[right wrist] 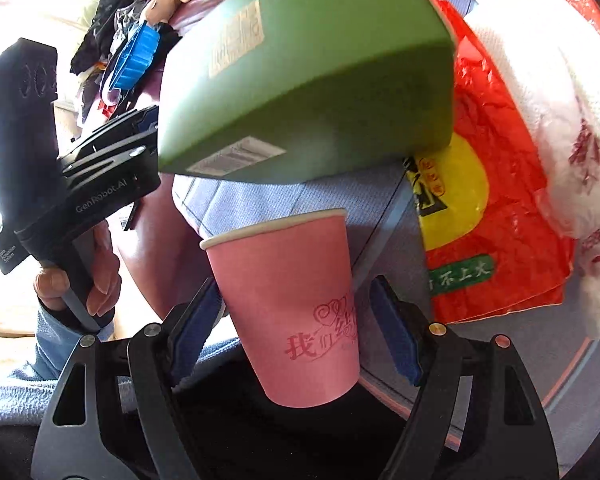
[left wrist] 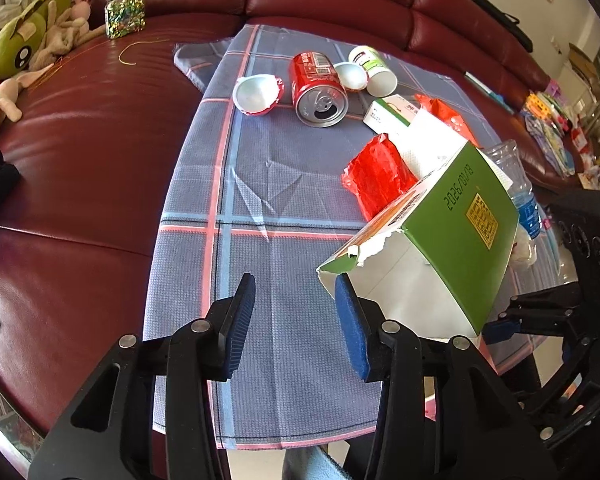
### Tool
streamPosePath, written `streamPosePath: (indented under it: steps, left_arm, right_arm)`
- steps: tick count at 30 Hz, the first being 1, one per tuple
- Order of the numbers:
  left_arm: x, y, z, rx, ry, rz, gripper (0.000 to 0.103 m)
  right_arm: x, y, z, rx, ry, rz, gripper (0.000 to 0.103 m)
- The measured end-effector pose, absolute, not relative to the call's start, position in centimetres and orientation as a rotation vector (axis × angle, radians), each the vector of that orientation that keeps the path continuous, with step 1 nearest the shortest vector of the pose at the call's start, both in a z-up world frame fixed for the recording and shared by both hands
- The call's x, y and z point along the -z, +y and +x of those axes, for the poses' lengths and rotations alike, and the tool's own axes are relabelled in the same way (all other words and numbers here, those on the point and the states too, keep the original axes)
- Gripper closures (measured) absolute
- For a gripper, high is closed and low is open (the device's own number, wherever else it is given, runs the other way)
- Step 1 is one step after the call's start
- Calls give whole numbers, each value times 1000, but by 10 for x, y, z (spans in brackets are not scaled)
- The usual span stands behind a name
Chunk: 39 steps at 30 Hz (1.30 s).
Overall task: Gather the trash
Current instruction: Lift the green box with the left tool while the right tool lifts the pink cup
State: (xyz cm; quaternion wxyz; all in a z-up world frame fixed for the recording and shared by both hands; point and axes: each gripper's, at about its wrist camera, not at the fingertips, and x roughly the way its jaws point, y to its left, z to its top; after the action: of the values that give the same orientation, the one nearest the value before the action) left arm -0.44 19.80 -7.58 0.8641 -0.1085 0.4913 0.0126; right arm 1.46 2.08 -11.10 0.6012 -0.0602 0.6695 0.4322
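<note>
Pink paper cup (right wrist: 296,304) sits gripped in my right gripper (right wrist: 300,320); my left gripper (left wrist: 296,320) gapes beside the green carton (left wrist: 440,240).

Black grippers (left wrist: 296,320), blue ribbed pads (left wrist: 242,320), light-blue sleeve (right wrist: 56,344)

Bright daylight; blown-out glare at right-wrist view's left edge, strong fisheye bending and dark corners, near objects soft.

A home living room, dark red leather corner sofa (left wrist: 80,152) wrapping the scene; soft toys (left wrist: 40,44) heaped on its seat, checked cloth (left wrist: 260,200) spread out, cluttered shelves (left wrist: 560,120) at the far side
</note>
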Motion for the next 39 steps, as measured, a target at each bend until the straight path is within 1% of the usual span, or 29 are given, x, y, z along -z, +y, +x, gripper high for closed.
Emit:
streamPosePath:
  steps: [1, 3, 9, 14, 18, 20, 22, 25, 30, 36, 37, 38, 39]
  left_arm:
    - [75, 197, -6, -25, 1029, -225, 60]
    - [73, 194, -8, -28, 1027, -216, 59]
    - [65, 178, -25, 9, 1020, -200, 58]
    - [58, 145, -33, 71, 1020, -126, 58]
    - [62, 121, -22, 94, 1031, -78, 53]
    - [65, 113, -15, 84, 1052, -52, 53]
    - [64, 109, -17, 112, 1066, -54, 52]
    - [60, 109, -26, 128, 1065, -73, 48]
    - [60, 93, -29, 163, 1072, -75, 48]
    - [77, 80, 1, 103, 1083, -114, 48]
    - [79, 79, 5, 97, 1081, -122, 48]
    - [81, 77, 9, 91, 1080, -126, 51]
    - [82, 74, 13, 92, 1081, -125, 68]
  right_arm:
    - [113, 21, 12, -996, 1552, -144, 42]
    - [110, 18, 9, -987, 1524, -142, 43]
    - [85, -20, 21, -895, 1449, -54, 43]
    - [75, -44, 25, -833, 1401, -4, 43]
    - [67, -61, 27, -819, 1369, 43, 42]
    - [64, -67, 28, -808, 1357, 63, 42]
    - [61, -74, 27, -790, 1342, 77, 42]
    - [60, -92, 29, -776, 1327, 111, 42]
    - [63, -104, 34, -740, 1317, 161, 42]
    - [63, -123, 38, -692, 1299, 212, 42]
    - [63, -128, 38, -685, 1295, 224, 42]
    - [63, -134, 39, -678, 1291, 235, 42]
    - [63, -139, 39, -671, 1286, 243, 42]
